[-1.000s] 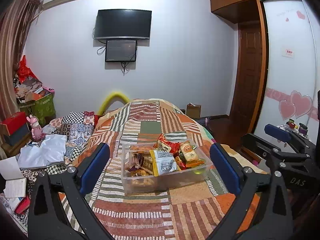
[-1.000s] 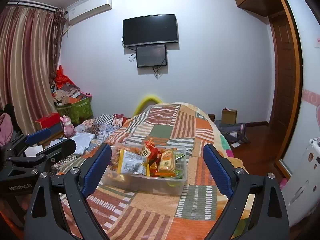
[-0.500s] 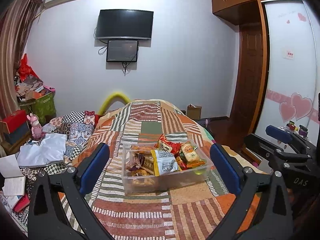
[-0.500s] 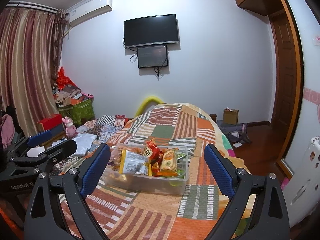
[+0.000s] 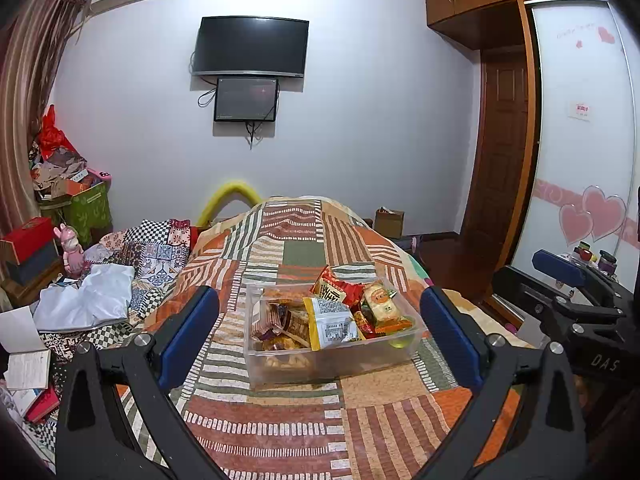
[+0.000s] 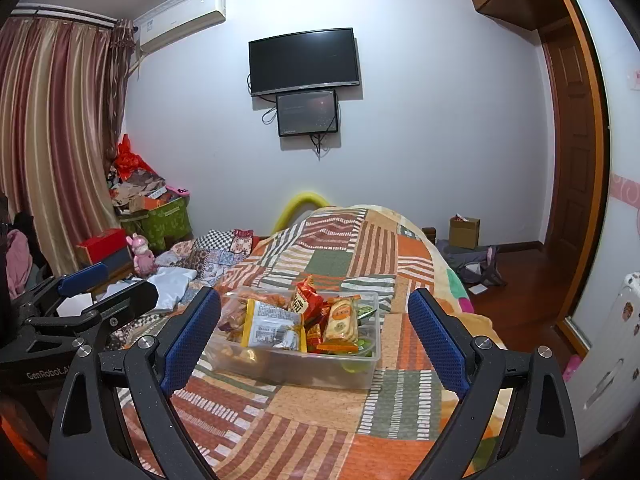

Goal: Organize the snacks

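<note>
so, both of my grippers hang above the near end of the bed, aimed slightly down at the clear plastic bin (image 5: 332,360) of snacks. left gripper (image 5: 320,332): jaws spread wide, blue pads well apart either side of the bin in my view, nothing between them, nothing touched. right gripper (image 6: 316,332): same, released and wide, pads clear of the bin's walls. each gripper shows at the edge of the other's view, the right one at far right, the left one at far left.

the bin sits on the patchwork bedspread (image 5: 280,432), about mid-width, a little nearer the right edge of the bed. it is heaped: a white-and-yellow packet (image 5: 334,322) standing near the middle, a red-orange packet (image 5: 338,290) behind it, a pale cracker pack (image 5: 382,302) tilted to the right, brownish wrapped snacks (image 5: 280,320) piled at the left end. some packets rise above the rim.

left of the bed, a crumpled white cloth (image 5: 88,296) and checked fabric. on the far wall, a television (image 5: 250,46) with a smaller screen just below it.
</note>
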Demonstrator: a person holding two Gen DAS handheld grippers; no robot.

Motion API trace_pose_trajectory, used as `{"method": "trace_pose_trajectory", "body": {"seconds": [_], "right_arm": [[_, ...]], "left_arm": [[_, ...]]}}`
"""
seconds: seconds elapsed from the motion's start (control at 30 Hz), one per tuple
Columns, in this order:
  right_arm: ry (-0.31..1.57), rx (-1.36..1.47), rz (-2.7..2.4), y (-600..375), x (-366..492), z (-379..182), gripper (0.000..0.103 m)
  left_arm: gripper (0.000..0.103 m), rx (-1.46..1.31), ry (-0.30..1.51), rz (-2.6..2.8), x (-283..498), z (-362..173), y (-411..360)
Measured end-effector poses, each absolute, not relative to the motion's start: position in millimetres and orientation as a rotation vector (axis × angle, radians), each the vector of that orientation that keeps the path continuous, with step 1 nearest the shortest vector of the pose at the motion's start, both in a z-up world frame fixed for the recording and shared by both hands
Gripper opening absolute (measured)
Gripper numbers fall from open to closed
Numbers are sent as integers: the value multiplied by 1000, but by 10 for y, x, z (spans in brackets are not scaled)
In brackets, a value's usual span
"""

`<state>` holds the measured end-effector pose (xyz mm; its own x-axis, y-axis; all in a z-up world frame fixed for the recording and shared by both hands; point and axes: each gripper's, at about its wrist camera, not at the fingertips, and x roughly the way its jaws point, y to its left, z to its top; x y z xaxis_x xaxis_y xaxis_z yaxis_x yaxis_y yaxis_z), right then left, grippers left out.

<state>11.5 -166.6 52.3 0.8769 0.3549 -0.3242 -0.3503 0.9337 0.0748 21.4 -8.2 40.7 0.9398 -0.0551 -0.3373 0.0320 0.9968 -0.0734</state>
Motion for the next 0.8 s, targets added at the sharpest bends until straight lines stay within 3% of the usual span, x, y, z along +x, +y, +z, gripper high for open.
{"method": "trace_pose_trajectory", "body": {"seconds": [0.8], "right_arm": [[335, 13, 374, -1656, 86, 545, 94]], "left_arm": [[103, -67, 344, -60, 198, 422, -84]]}}
